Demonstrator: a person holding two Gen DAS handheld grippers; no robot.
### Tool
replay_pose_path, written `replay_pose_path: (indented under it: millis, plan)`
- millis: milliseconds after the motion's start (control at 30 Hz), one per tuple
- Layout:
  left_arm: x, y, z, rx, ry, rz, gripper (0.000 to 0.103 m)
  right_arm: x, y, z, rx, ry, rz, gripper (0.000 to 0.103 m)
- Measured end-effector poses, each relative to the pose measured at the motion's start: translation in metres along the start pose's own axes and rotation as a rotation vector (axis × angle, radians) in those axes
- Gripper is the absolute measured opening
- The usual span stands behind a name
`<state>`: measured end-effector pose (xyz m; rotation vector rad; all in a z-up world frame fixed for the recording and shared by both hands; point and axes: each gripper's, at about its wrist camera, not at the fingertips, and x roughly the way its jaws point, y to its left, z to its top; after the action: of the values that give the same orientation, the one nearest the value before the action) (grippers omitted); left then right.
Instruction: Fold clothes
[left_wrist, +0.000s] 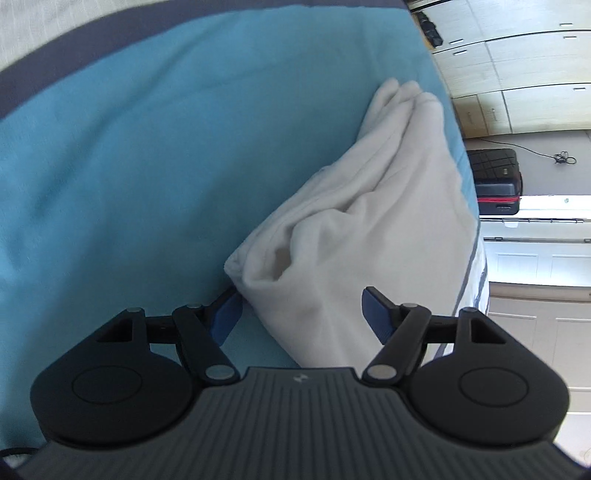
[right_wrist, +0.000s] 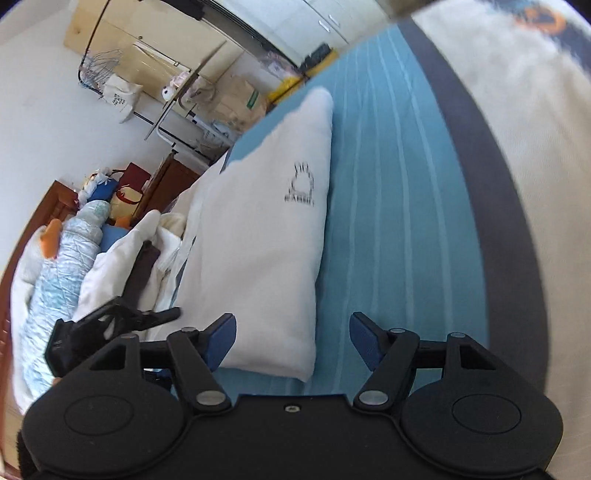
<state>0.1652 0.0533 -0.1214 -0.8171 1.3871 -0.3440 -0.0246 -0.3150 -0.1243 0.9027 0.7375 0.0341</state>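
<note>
Nearest in the left wrist view, the left gripper (left_wrist: 301, 314) is seen with its jaws spread wide, the blue ribbed pads (left_wrist: 226, 317) standing clear of the cloth, so nothing is gripped. Between and just beyond them, toward 12 o'clock, a folded white garment (left_wrist: 369, 229) is laid on a turquoise bedsheet (left_wrist: 129, 166); its soft, fleecy layers are bunched into a rough wedge, with an open fold mouth shown at the near end and rounded stacked edges at the far tip near 1 o'clock. That layered, tucked end is given by this view alone. Farther off, at 3 o'clock, a black hard-shell suitcase (left_wrist: 496, 181) with a red stripe and pale cabinet fronts (left_wrist: 524, 62) are shown. In the right wrist view, the right gripper (right_wrist: 293, 341) is likewise held open, its pads apart and the near corner of the white garment (right_wrist: 266, 251) lying between them untouched. Here the smooth flat face of the garment is presented, tapering to a point at 12 o'clock and printed with a small black rabbit outline (right_wrist: 301, 182), a mark not visible from the other side. The striped weave of the turquoise sheet (right_wrist: 399, 221) and a dark grey border band (right_wrist: 491, 184) at 2 o'clock are revealed. At 9 o'clock a heap of white and pale blue clothes (right_wrist: 77, 258) is piled, and beyond it a wire rack (right_wrist: 99, 70) is seen against the wall.
</note>
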Motion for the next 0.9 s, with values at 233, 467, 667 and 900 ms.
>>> replay_pose_path:
  millis: [233,467,667,900]
  plan:
    - [0.002,-0.008,-0.002,0.043,-0.007,0.017,0.077,0.039,0.007,0.006,0.075,0.086,0.096,0.039]
    - [0.003,-0.033,-0.008,0.18,-0.044,0.048,0.079,0.043,0.033,0.035,0.157,0.041,0.282,0.021]
    - [-0.008,-0.043,-0.017,0.133,-0.114,-0.031,0.081,0.047,0.063,0.059,0.202,0.019,0.35,0.02]
    - [-0.001,-0.027,-0.027,-0.086,-0.113,-0.151,0.085,0.035,0.083,0.076,0.138,-0.015,0.328,0.02]
